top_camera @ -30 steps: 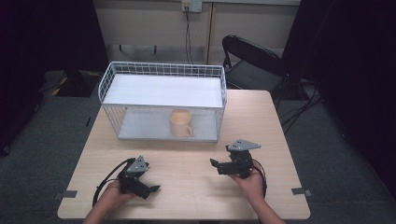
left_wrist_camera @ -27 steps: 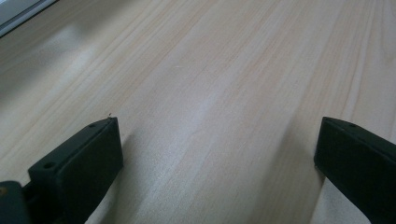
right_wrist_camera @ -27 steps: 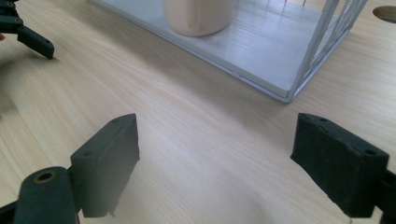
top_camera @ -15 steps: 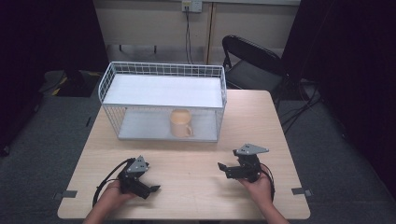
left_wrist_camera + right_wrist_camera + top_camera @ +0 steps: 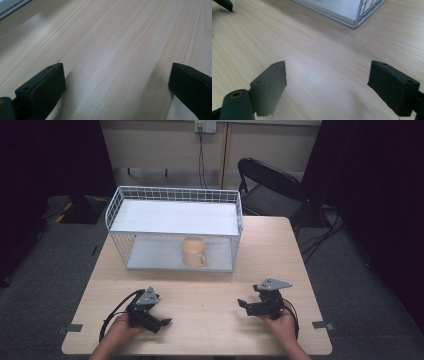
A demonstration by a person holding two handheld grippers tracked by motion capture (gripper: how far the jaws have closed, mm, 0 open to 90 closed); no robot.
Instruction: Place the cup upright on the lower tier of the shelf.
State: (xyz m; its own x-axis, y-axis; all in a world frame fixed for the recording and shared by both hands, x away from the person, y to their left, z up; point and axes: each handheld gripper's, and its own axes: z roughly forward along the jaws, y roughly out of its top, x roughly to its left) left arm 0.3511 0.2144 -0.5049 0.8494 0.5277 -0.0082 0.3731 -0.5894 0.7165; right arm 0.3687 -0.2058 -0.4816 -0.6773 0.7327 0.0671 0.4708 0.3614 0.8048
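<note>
Mug sits inside wire basket (seemingly lower shelf).

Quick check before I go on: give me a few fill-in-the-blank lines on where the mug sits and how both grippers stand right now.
1. The orange mug stands on the ____ shelf of the white wire rack.
2. The jaws of the left gripper are ____, with nothing between them.
3. The right gripper is held above the wooden ____, its jaws apart.
4. Behind the table's far right corner stands a black folding ____.

Missing words: lower; open; table; chair
</note>
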